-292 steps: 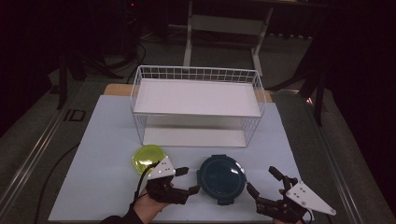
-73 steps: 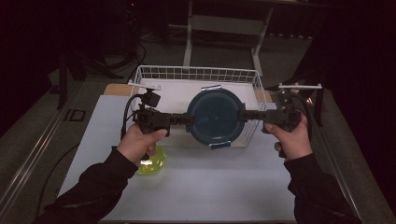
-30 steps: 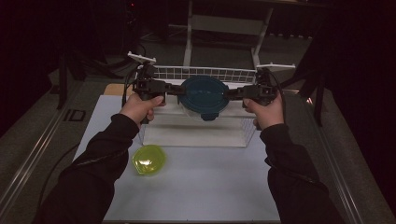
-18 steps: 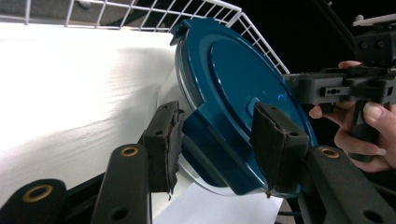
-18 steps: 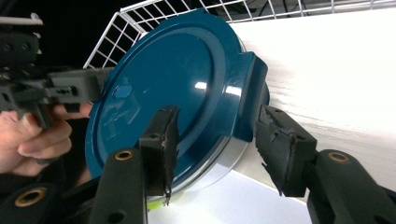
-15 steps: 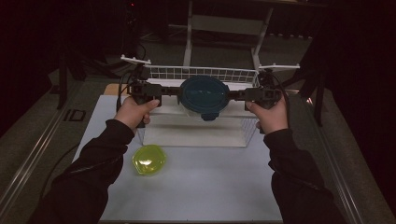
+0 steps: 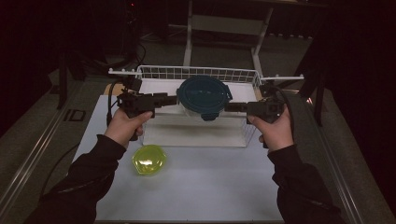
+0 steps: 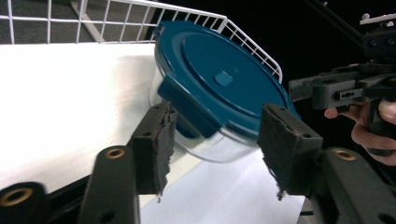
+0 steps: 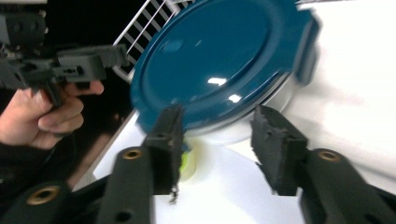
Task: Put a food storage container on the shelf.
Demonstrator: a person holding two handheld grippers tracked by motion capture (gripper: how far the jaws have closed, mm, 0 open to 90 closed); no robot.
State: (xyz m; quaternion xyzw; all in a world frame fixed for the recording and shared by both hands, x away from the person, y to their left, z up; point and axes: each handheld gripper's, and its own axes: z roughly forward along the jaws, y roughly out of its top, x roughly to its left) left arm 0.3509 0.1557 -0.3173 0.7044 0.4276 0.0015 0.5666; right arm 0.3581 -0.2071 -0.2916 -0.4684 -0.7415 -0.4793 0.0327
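Note:
A round clear container with a dark blue clip lid (image 7: 204,94) sits at the front of the white wire rack's (image 7: 196,73) top shelf. My left gripper (image 7: 171,99) is just left of it, its jaws level and pointing at its side. In the left gripper view the left gripper (image 8: 217,129) has just been opening, and the container (image 8: 219,79) lies beyond the pads, untouched. My right gripper (image 7: 229,107) is just right of it. The right gripper (image 9: 218,123) has just been closing a little, with nothing between its jaws and the container (image 9: 219,51) ahead of them.
A yellow-green round lid or dish (image 7: 148,159) lies on the white table (image 7: 210,186) in front of the rack, near the person's left forearm. The rack's wire rim rises at the back and sides. Dark floor and table legs lie beyond.
Both grippers have let go of the blue-lidded container and drawn back sideways from it. The container stays on the rack's top shelf. The yellow-green piece has not moved.

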